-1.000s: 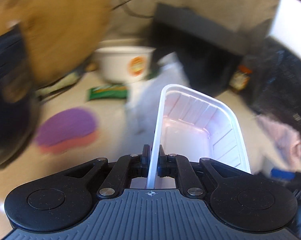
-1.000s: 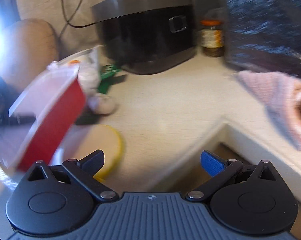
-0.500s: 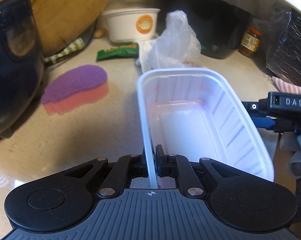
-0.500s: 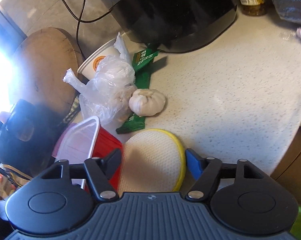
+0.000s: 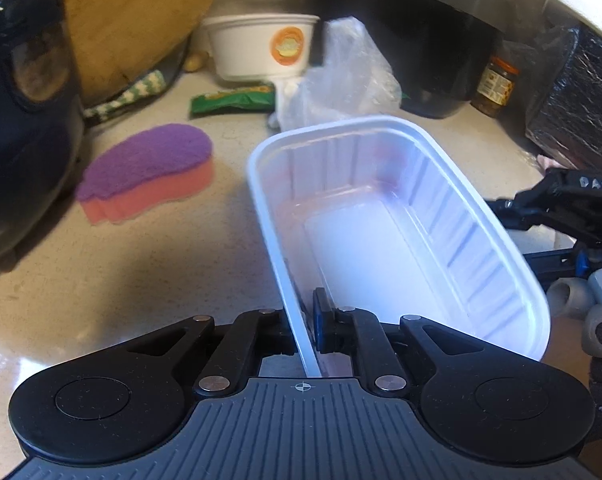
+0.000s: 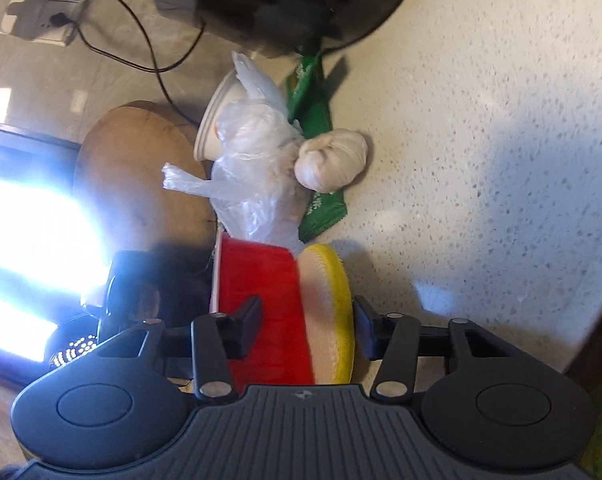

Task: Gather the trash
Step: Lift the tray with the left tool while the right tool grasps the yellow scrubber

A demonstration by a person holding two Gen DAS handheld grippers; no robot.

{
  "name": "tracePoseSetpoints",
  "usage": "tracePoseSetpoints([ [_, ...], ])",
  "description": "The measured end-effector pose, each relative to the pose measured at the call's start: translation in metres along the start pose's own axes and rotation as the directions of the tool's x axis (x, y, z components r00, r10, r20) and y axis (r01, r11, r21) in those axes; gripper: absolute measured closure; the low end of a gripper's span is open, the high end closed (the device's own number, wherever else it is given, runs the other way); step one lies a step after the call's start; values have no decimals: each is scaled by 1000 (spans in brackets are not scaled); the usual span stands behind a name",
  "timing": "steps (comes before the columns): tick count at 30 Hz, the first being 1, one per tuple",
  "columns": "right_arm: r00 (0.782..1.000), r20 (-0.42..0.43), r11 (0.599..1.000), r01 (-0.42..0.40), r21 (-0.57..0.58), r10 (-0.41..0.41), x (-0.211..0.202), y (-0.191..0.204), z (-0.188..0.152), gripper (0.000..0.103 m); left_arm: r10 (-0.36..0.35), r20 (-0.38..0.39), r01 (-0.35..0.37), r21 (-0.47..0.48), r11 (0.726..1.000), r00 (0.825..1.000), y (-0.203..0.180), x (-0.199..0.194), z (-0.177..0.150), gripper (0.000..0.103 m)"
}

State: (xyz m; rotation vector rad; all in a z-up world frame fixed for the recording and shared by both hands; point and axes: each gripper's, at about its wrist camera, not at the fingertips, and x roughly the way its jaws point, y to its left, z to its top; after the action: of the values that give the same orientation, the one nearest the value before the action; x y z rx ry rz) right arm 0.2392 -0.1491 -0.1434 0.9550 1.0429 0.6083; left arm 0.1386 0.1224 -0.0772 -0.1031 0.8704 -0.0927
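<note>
My left gripper (image 5: 307, 308) is shut on the near rim of an empty plastic tray (image 5: 453, 208), white inside and red outside (image 6: 261, 280), held just above the counter. My right gripper (image 6: 305, 320) is rolled on its side, and its jaws are closing. Between them are the tray's red wall and a round yellow-edged sponge (image 6: 329, 312). I cannot tell whether the pads press on either. Its black body (image 5: 573, 196) shows to the right of the tray. Beyond lie a crumpled clear plastic bag (image 6: 257, 160), a green wrapper (image 5: 233, 102) and a white paper bowl (image 5: 261, 52).
A garlic bulb (image 6: 333, 164) rests on the wrapper. A purple and pink sponge (image 5: 149, 164) lies to the left, beside a dark kettle (image 5: 21, 120). A wooden board (image 5: 133, 20), a black cooker (image 5: 401, 32) and a jar (image 5: 495, 84) stand at the back.
My right gripper has dropped toward the counter, rolled onto its side and narrowed its jaws around the yellow sponge and tray wall. My left gripper has lowered the tray a little.
</note>
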Motion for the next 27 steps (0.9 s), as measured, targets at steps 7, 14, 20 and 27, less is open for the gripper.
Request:
tracePoseSetpoints([
  [7, 994, -17, 985, 106, -134, -109, 14, 22, -7, 88, 12, 12, -12, -38, 999, 1000, 13, -6, -2, 93],
  [14, 971, 154, 946, 218, -240, -184, -46, 37, -16, 89, -6, 52, 7, -25, 1000, 999, -4, -10, -3, 95],
  [20, 909, 303, 901, 363, -238, -287, -104, 32, -23, 89, 5, 49, -5, -8, 1000, 999, -14, -6, -1, 93],
  [27, 901, 315, 901, 375, -221, -297, -121, 20, -28, 86, -56, 4, 56, 2, 998, 998, -41, 6, -8, 93],
])
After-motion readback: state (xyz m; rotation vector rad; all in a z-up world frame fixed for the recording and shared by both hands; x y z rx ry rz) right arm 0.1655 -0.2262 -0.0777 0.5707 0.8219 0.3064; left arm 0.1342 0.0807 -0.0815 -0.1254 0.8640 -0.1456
